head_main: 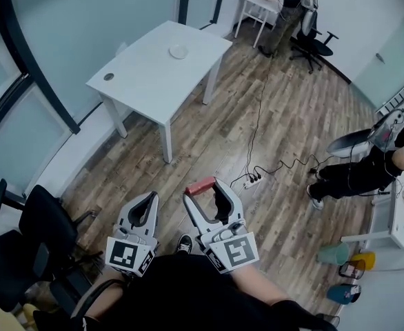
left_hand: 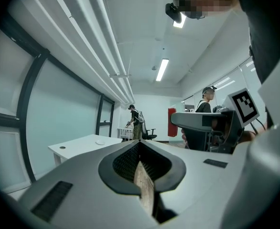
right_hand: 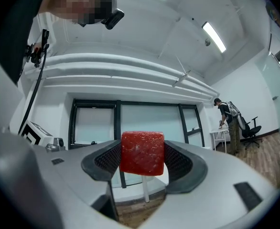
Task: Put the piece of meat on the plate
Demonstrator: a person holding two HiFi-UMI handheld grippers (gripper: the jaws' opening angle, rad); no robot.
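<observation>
Note the piece of meat (right_hand: 141,153) clamped in the right gripper (head_main: 205,189), above the wooden floor (head_main: 271,129). Note the left gripper (head_main: 147,197) with jaws pressed together, empty. Locate the plate (head_main: 178,51) on the white table (head_main: 143,78), well apart.

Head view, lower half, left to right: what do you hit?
Black chair → left gripper, shut, empty → right gripper holding the piece of meat → person at the right edge.
</observation>
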